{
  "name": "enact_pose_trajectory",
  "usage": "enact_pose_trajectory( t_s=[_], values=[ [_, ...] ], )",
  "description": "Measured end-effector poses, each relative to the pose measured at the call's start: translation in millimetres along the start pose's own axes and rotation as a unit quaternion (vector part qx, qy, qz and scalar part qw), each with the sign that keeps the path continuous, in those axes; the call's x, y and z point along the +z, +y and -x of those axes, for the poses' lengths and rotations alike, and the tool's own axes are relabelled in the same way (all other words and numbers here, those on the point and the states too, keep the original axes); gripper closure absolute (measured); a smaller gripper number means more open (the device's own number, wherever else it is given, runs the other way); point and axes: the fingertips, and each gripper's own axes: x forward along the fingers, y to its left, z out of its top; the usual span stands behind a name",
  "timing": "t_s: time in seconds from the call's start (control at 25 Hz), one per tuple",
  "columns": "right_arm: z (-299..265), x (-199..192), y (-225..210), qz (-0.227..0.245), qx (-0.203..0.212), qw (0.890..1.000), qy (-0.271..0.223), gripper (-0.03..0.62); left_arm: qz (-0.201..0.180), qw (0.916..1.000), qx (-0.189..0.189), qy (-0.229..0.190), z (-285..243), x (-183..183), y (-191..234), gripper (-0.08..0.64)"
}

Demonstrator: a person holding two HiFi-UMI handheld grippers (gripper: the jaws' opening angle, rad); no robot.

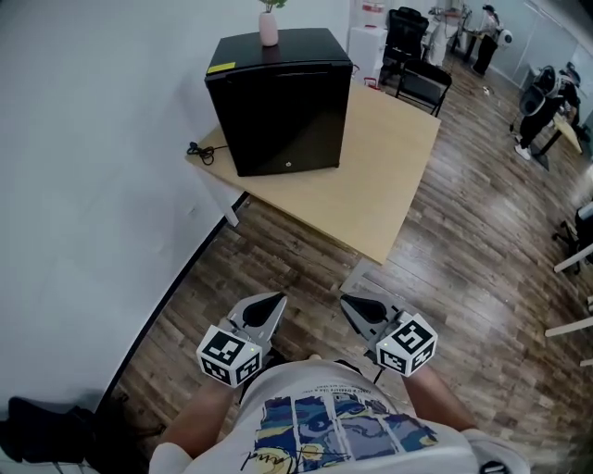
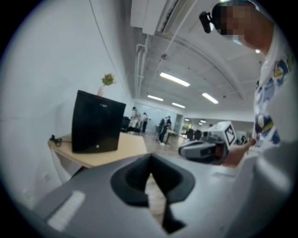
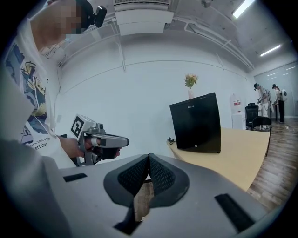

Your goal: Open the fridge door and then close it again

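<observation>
The black fridge (image 1: 278,102) sits at the tabletop's (image 1: 389,185) far corner against the wall, door apparently shut, while the left hand-held gripper (image 1: 274,302) and right hand-held gripper (image 1: 349,306), both closed and empty, hang by the person's waist, well out of reach of it.

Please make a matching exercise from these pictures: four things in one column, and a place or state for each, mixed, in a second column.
1. mini fridge
2. pink vase
3. black cable
4. left gripper

A. stands on top of the mini fridge
B. jaws together, nothing between them
C. on the wooden table, door closed
D. lies on the wooden table beside the mini fridge

Pairs: 1-C, 2-A, 3-D, 4-B
</observation>
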Motion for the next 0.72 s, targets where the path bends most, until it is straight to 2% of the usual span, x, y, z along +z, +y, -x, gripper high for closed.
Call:
enact_pose_trajectory(
  t_s=[0.36,0.72],
  values=[
    [-13,8,4,0.011,0.015,1.0,-0.005,0.578,0.007,0.9998,0.019,0.004,13,-1,16,0.551],
    [-14,4,5,0.019,0.032,0.999,0.005,0.58,0.019,0.9992,0.035,0.006,13,-9,16,0.551]
  ],
)
